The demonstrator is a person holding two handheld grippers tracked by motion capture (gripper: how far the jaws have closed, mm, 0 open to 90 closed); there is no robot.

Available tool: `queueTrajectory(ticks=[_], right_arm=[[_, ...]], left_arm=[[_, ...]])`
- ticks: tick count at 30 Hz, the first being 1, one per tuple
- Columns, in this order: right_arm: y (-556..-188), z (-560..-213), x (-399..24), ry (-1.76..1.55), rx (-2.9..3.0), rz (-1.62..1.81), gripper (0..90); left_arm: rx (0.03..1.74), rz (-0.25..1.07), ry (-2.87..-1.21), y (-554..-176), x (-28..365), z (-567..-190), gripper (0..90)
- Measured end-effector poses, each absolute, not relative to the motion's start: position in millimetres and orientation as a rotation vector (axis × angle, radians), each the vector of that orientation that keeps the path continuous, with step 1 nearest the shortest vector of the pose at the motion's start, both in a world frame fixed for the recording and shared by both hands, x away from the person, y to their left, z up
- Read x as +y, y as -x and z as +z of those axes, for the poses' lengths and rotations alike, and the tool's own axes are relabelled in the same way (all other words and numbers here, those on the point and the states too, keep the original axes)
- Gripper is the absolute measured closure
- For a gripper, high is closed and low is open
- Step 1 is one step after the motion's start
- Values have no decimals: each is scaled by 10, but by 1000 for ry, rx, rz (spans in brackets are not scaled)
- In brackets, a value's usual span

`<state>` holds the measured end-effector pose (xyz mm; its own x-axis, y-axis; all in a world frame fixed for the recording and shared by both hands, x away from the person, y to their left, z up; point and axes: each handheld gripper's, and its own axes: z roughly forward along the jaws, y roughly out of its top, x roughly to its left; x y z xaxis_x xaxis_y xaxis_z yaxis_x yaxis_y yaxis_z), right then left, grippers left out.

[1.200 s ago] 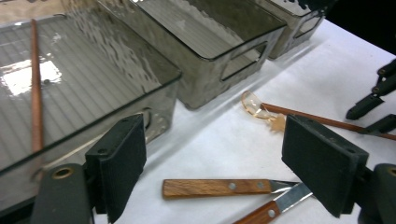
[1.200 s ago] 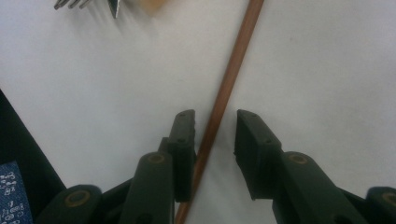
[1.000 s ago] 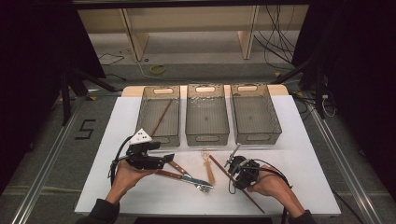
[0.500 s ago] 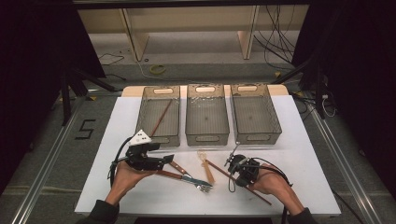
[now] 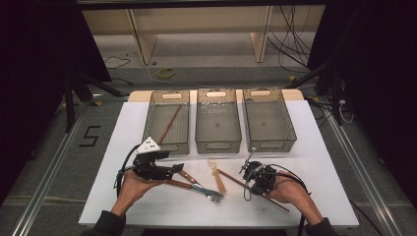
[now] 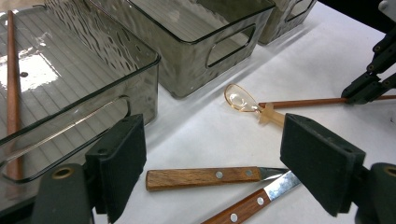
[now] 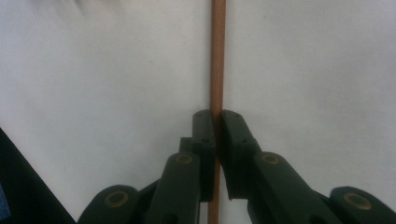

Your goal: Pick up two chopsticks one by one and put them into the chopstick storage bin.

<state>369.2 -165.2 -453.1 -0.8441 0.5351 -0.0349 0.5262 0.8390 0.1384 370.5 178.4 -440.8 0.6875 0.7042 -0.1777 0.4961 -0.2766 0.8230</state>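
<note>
Now the white table is carrying three grey bins in a row at twelve o'clock: the left bin is already holding one brown stick, while the middle bin and the right bin are sitting bare. The left gripper is staying put at about eight o'clock, as it was a second ago, its jaws standing wide apart over a wooden-handled knife and a fork beside it, touching neither. What has changed is happening at five o'clock: the right gripper is now pressing its jaws together on the second brown stick, and the stick is lying at a flatter slant across the table than before, so the grip seems to be taking hold and turning it. The stick is still resting low on the white surface, its far end lying just beside an amber plastic spoon at six o'clock. This looks like cutlery being sorted, and the clamped stick is probably heading for the left bin, at eleven o'clock.
</note>
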Motion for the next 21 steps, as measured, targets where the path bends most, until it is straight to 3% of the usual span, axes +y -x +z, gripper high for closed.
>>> queueTrajectory(ticks=[21], right_arm=[[-3656,-4357,-1762,-820,2908,288,854]], left_arm=[[897,263,-1959,-3699,1743,-4408,217]])
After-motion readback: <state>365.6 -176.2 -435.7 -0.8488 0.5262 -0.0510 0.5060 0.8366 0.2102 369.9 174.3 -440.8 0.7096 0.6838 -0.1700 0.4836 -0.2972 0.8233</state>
